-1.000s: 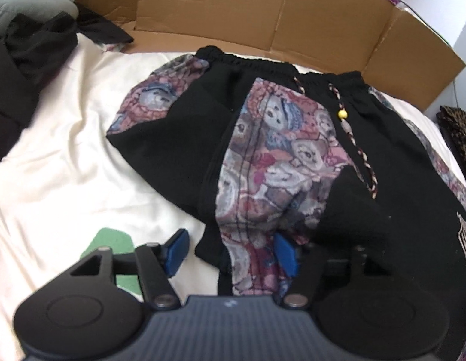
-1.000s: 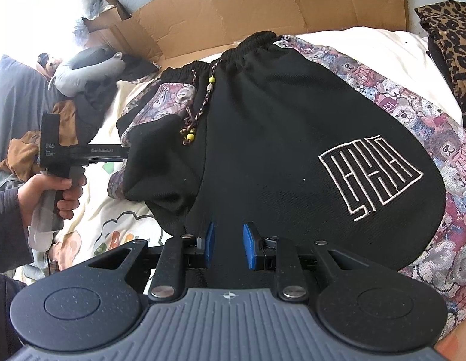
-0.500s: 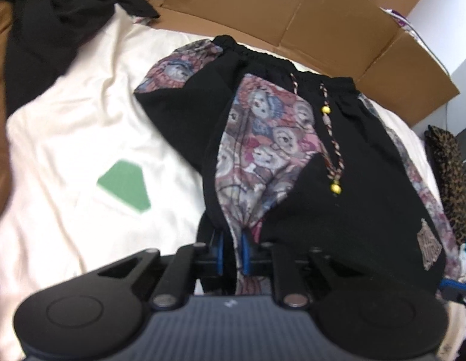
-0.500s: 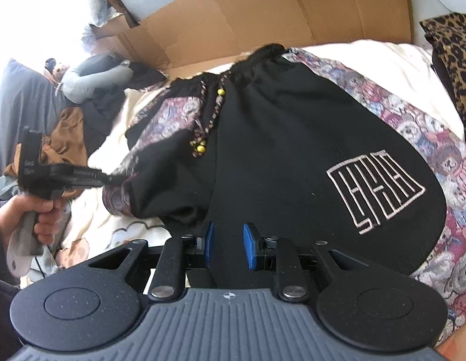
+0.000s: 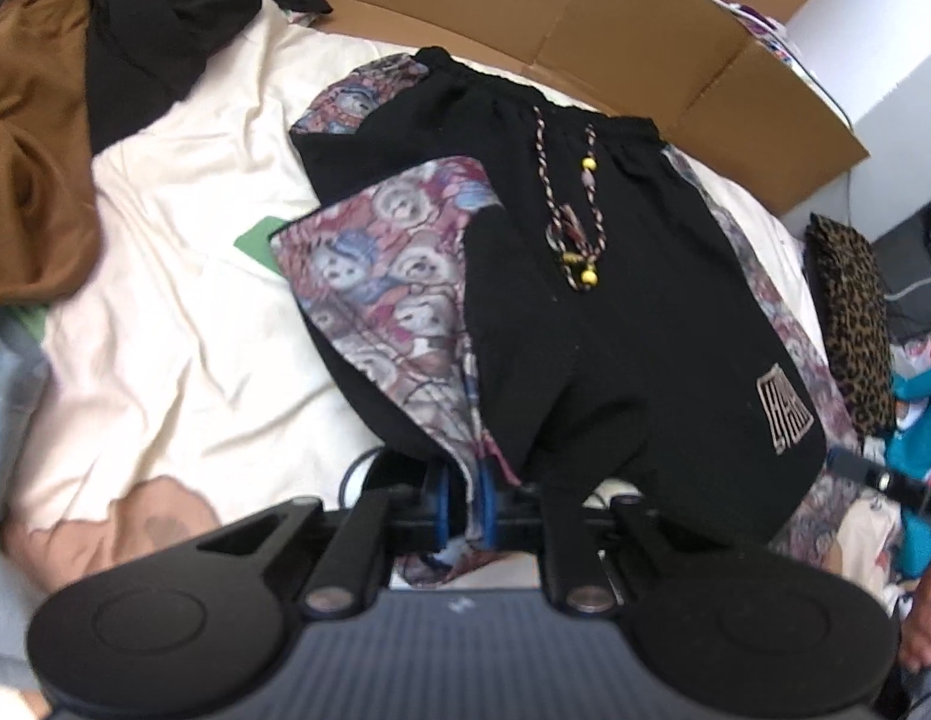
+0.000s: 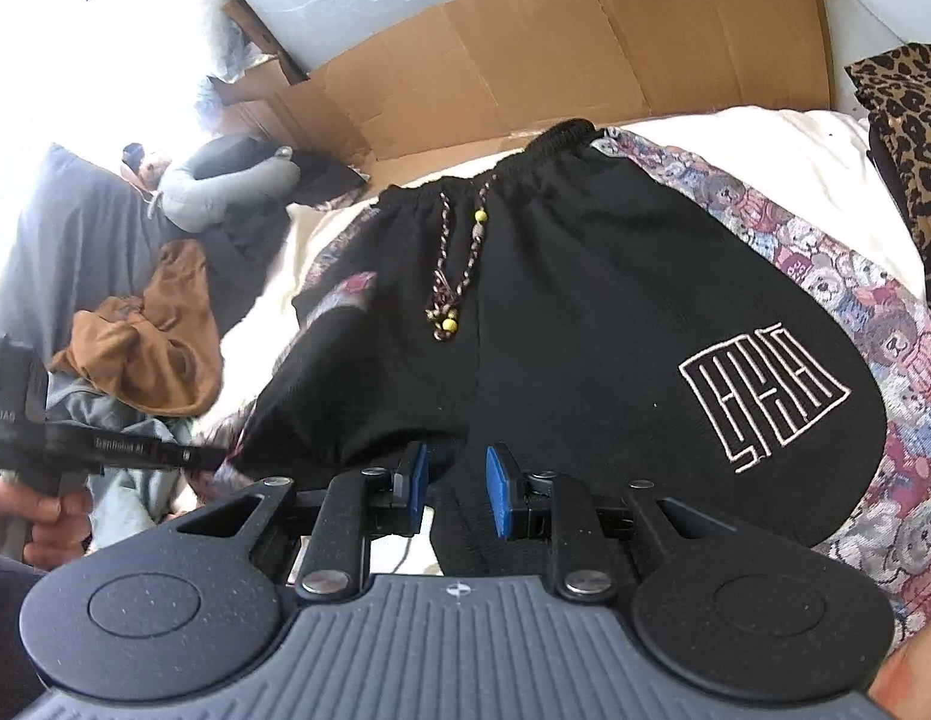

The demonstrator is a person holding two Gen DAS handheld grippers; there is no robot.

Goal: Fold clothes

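Note:
Black shorts (image 5: 615, 312) with bear-print side panels, a beaded drawstring and a white logo lie on a cream sheet (image 5: 183, 324). My left gripper (image 5: 465, 504) is shut on the hem of the shorts' left leg, at its bear-print panel (image 5: 393, 276), and holds it lifted. In the right wrist view the shorts (image 6: 585, 300) fill the middle; my right gripper (image 6: 456, 489) is shut on the black fabric at the near hem. The left gripper (image 6: 105, 450) shows at the left edge there, in a hand.
Flattened cardboard (image 5: 555, 18) lines the far side of the bed. A brown garment (image 5: 27, 138) and black clothes (image 5: 159, 30) lie at the left. A leopard-print item (image 5: 849, 312) lies at the right. A grey neck pillow (image 6: 225, 186) sits far left.
My left gripper closed on the left leg hem and pulled it up and back toward me. The right gripper has stayed put on the near hem.

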